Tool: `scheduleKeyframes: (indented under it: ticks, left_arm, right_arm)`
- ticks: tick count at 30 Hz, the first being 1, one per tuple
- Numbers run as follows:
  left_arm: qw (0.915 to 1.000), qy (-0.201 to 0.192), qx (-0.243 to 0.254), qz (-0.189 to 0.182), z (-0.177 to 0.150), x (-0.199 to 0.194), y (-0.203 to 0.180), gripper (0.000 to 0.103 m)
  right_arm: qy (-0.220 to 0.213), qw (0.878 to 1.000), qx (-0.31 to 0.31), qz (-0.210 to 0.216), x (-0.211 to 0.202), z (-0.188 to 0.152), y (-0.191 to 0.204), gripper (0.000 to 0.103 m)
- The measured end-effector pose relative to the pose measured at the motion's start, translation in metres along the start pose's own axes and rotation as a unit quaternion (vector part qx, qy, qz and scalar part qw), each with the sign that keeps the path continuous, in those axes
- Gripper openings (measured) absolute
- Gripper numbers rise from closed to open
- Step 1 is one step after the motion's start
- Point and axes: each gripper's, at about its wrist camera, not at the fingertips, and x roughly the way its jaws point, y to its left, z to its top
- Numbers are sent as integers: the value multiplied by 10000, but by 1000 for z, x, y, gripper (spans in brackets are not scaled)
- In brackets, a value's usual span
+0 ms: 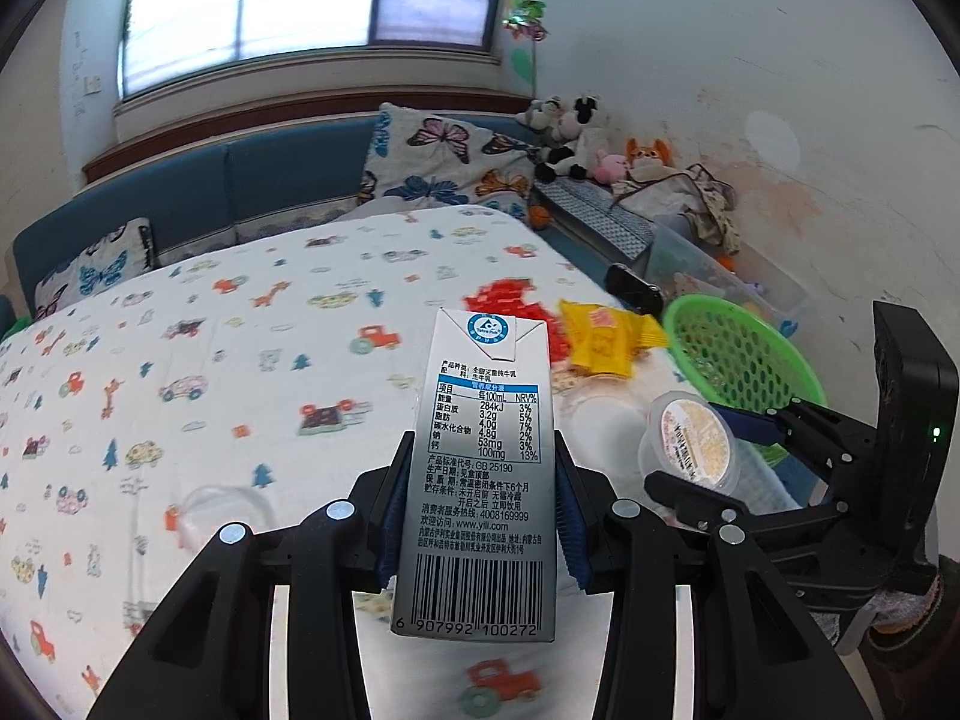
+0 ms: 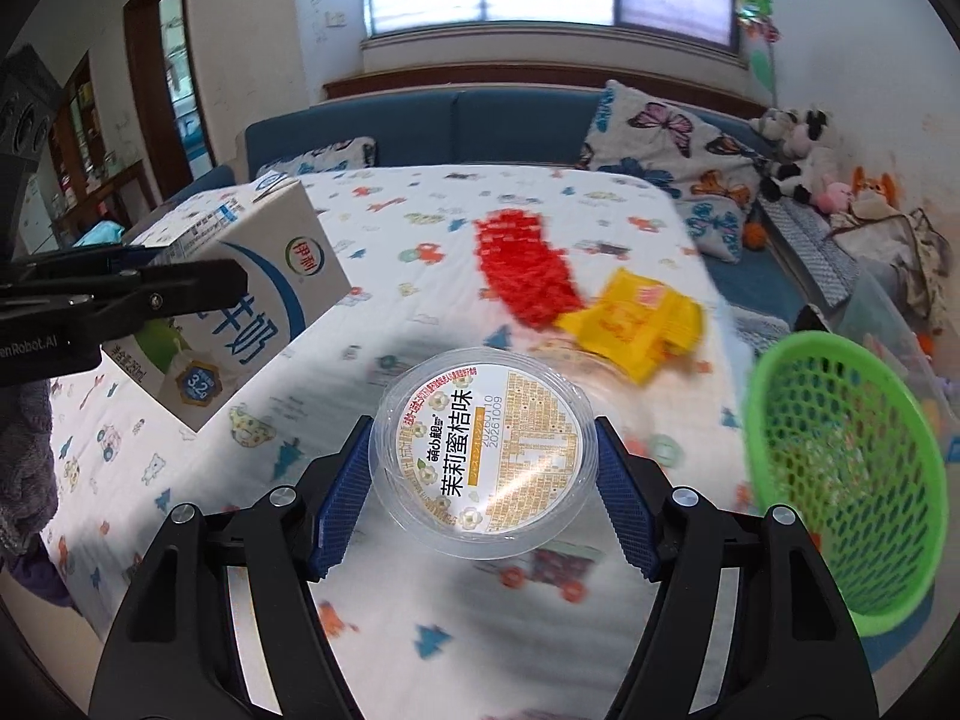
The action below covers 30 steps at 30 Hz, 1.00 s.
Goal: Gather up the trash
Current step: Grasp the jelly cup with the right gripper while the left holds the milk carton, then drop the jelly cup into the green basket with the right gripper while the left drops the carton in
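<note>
My left gripper [image 1: 480, 516] is clamped on the milk carton [image 1: 480, 480], upright above the bed [image 1: 180, 360], and my right gripper [image 2: 480, 480] squeezes the jelly cup [image 2: 483, 456] by its rim. Both are held off the sheet, the cup nearer the green basket [image 2: 852, 480]. A yellow wrapper [image 2: 636, 324] and red wrapper [image 2: 528, 270] lie touching on the bed beyond.

wrist cams: angled down, close | shared: bed [image 1: 180, 360], basket [image 2: 840, 480]
</note>
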Motion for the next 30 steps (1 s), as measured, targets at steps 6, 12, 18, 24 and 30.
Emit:
scheduleKeyframes:
  ticks: [6,12,18,24,30]
  left_arm:
    - [9997,21,188,-176,9,9,-27,40]
    - [9988,46,334,-352,20,23,-57,40]
    - [9975,55,447,-543,32,35,-84,40]
    - [9957,86,624,-683,45,47,-115,40]
    - [9932,102,802,-840,58,62,-146,40]
  right_arm:
    - [-105,9990,319,-288,-17,-7,-38,70]
    - [-172,9960,642,-594,-30,-18,-77,70]
    - [-157,9910,949,-930,-37,-31,-119,70]
    - [-54,9846,1266,-1206,-38,-44,-163,70]
    - [81,9788,1476,-1421,-36,-56,-198,72]
